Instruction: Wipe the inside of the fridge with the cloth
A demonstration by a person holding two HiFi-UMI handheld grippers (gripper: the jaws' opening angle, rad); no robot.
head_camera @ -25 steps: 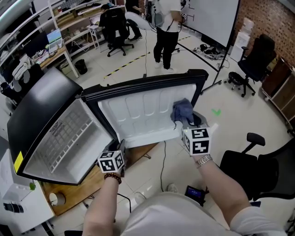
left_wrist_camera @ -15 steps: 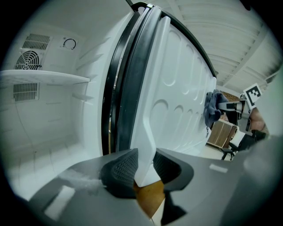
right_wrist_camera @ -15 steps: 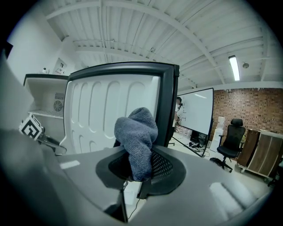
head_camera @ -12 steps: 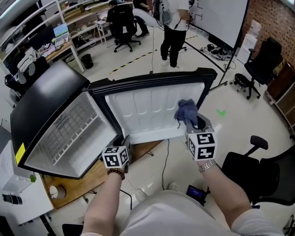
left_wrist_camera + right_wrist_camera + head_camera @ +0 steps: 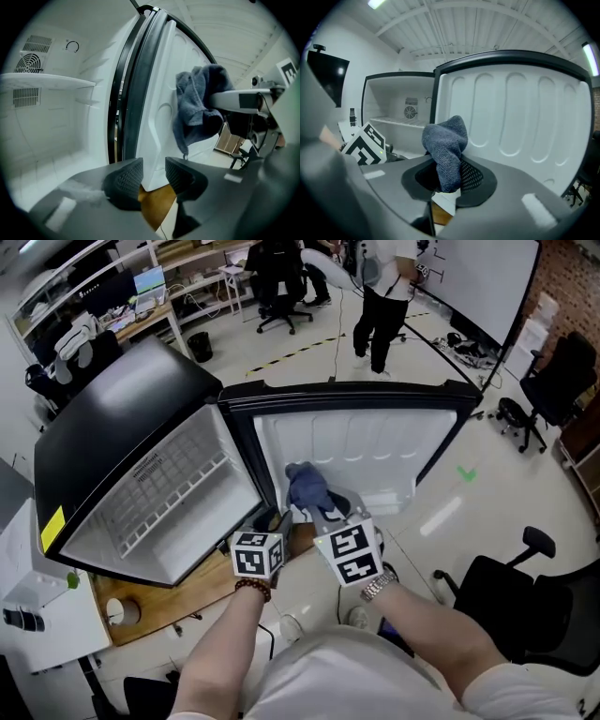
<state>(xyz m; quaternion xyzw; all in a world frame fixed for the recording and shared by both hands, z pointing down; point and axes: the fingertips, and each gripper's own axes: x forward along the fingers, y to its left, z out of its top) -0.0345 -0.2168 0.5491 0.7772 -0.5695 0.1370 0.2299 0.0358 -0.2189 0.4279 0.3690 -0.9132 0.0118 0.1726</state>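
Note:
The black fridge (image 5: 112,418) stands open, its white inside (image 5: 159,493) to the left and its door (image 5: 375,451) swung out to the right. My right gripper (image 5: 323,512) is shut on a blue-grey cloth (image 5: 305,486) and holds it against the door's white liner (image 5: 520,117), low and near the hinge side. In the right gripper view the cloth (image 5: 446,150) bulges up out of the jaws. My left gripper (image 5: 152,173) has just been opening. The door's lower edge (image 5: 154,154) lies between its jaws, and the pads no longer press on it. The cloth (image 5: 199,105) hangs above it.
A clear shelf (image 5: 47,82) and a fan grille (image 5: 29,63) sit inside the fridge. Below it lies a wooden board (image 5: 178,610), with a white machine (image 5: 37,634) to the left. Office chairs (image 5: 506,596), a whiteboard (image 5: 487,287) and people (image 5: 384,296) stand around.
My right gripper has swept the cloth leftward across the door liner, from its right side to near the hinge. The left hand has stayed at the door's lower edge.

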